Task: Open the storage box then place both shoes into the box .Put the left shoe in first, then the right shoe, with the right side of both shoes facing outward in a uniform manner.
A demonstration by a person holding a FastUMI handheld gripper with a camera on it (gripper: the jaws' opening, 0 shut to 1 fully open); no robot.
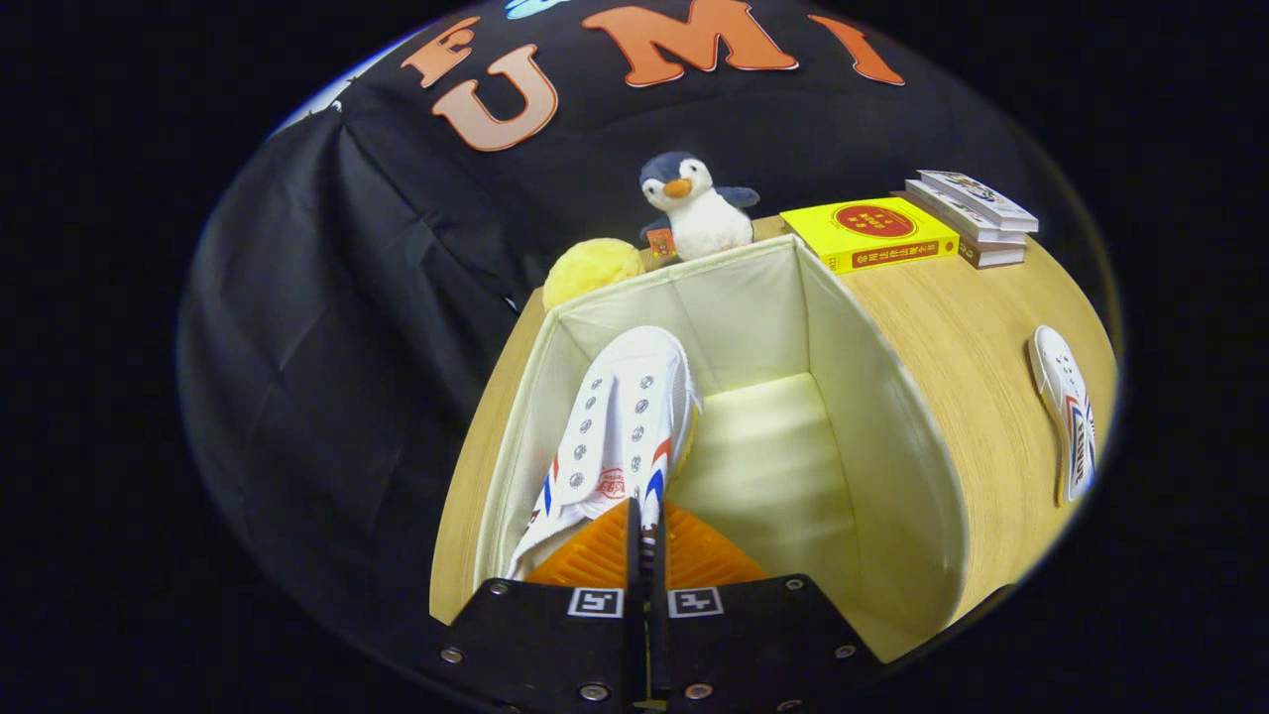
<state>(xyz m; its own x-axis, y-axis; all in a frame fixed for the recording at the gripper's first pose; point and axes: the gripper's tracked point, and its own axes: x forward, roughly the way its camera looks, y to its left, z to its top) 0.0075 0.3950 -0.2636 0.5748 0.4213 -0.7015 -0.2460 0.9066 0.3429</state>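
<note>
A white canvas shoe (625, 416) with red and blue stripes hangs toe-forward inside the open cream fabric storage box (892, 436), near the box's left wall. My gripper (646, 535) is shut on the shoe's side edge near the heel, both fingers pressed together on the thin canvas. The box's floor to the right of the shoe is bare. A second matching shoe (1069, 421) lies on the wooden table to the right of the box, well apart from the fingers.
Beyond the box's far wall sit a plush penguin (694, 208), a yellow fuzzy ball (592, 270), a yellow book (872, 233) and a small stack of books (977, 213). The wooden table (972, 337) extends right of the box; its left edge runs close beside the box.
</note>
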